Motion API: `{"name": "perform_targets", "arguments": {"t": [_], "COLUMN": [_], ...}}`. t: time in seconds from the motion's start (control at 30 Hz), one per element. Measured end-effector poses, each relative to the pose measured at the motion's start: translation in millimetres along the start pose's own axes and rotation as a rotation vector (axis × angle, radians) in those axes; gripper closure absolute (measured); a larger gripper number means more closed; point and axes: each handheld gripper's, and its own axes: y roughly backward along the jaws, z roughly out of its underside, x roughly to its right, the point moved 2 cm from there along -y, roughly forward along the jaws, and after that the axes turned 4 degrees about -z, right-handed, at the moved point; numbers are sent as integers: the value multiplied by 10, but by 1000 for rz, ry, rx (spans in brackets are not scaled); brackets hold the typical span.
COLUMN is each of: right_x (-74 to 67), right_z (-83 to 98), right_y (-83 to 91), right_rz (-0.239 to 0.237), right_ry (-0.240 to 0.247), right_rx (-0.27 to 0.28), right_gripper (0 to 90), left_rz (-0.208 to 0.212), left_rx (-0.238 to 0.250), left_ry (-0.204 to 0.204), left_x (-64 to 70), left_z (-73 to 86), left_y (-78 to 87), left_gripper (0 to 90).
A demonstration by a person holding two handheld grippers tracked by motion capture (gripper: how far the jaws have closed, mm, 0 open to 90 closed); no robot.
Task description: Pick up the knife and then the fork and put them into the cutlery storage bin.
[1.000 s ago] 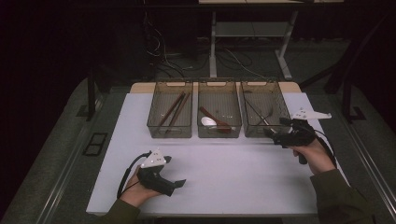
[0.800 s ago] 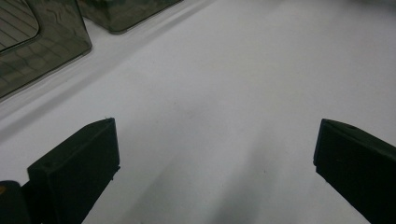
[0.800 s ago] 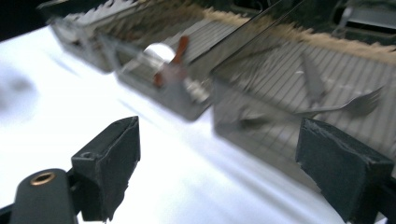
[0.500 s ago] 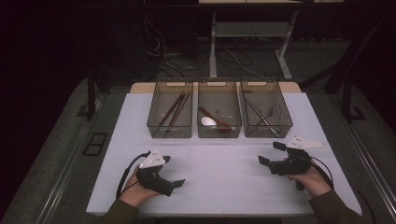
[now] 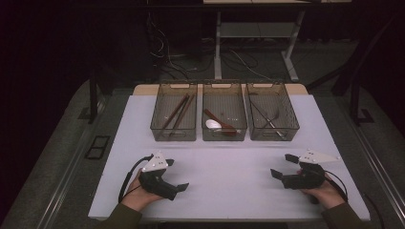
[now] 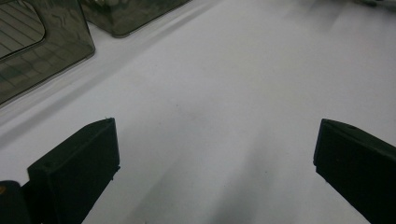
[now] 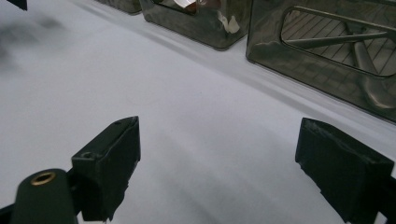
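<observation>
The right tongs [image 5: 282, 166] have drawn back from the right bin [image 5: 272, 112] to the bare tabletop [image 5: 224, 162], spread and empty like the left tongs [image 5: 177, 177]; the cutlery lies binned, and a careless return could snag the bin's rim.

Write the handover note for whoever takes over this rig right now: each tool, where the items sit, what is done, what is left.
Left tool: open, empty, low over the white table at the near left.
Right tool: open, empty, low at the near right, pointing toward the middle.
Three smoky bins at the far edge: left bin holds dark chopsticks, middle bin a white spoon and a reddish-brown one, right bin metal cutlery.
Done: all visible utensils lie sorted in bins.
Left: probably nothing visible to sort.
</observation>
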Motion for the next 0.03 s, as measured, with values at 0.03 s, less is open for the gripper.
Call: {"name": "perform_targets", "arguments": {"t": [0.03], "right_x": [4], "right_z": [-2], "right_y": [3], "right_rz": [-1], "right_ry": [0], "right_rx": [3], "right_gripper": [138], "left_rz": [0], "left_rx": [0], "left_ry": [0], "left_x": [0], "left_z": [0], "left_y": [0], "left_gripper": [0]}}
